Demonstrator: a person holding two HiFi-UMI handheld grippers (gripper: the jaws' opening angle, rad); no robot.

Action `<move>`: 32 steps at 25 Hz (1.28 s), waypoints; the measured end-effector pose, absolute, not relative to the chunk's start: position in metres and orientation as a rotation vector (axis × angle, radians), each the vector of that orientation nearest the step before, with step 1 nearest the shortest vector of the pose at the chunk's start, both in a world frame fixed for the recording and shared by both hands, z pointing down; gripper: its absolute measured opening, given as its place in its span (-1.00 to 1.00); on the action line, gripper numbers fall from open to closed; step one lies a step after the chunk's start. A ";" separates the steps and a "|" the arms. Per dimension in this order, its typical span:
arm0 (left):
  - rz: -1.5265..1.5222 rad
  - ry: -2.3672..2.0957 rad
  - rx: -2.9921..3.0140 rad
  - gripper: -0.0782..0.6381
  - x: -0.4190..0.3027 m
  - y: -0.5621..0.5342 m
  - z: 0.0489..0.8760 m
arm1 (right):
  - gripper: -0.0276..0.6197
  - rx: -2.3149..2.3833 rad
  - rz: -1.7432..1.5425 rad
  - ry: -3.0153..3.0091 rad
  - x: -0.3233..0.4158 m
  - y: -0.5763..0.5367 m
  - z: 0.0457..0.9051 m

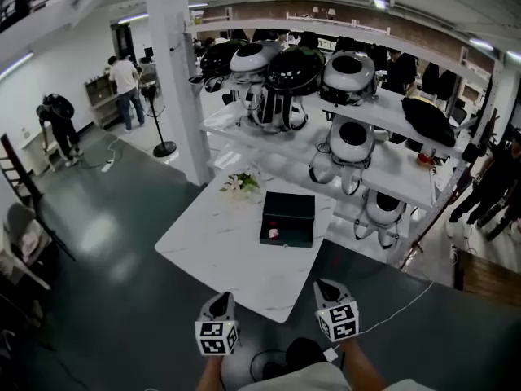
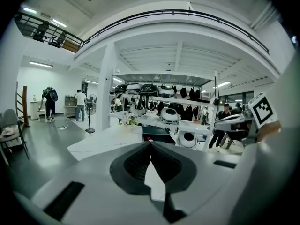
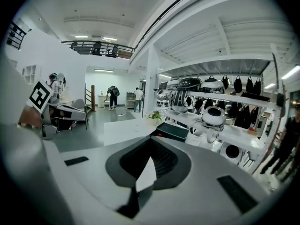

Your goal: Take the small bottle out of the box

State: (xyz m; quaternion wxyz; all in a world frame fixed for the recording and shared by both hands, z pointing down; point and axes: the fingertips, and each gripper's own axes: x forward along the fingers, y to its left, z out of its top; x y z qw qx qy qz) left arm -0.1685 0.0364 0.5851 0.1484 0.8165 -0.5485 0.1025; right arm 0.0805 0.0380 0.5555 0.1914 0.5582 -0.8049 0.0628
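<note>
With my left hand-held gripper [image 1: 221,300] and right hand-held gripper [image 1: 329,287] both pinched closed on nothing, well short of the counter [image 1: 216,251], I risk knocking the small bottle [image 1: 273,234], lying in the black box [image 1: 290,216] at 12 o'clock, aside if I reach in without parting the jaws.

No text or numbers seem readable at this distance.

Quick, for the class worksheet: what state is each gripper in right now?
Left gripper: closed, fingers together, holding nothing.
Right gripper: closed, fingers together, holding nothing.
</note>
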 end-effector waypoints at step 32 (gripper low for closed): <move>0.351 -1.668 2.246 -0.73 -0.124 -0.146 0.591 | -0.85 1.475 0.207 -2.330 0.117 -0.173 0.574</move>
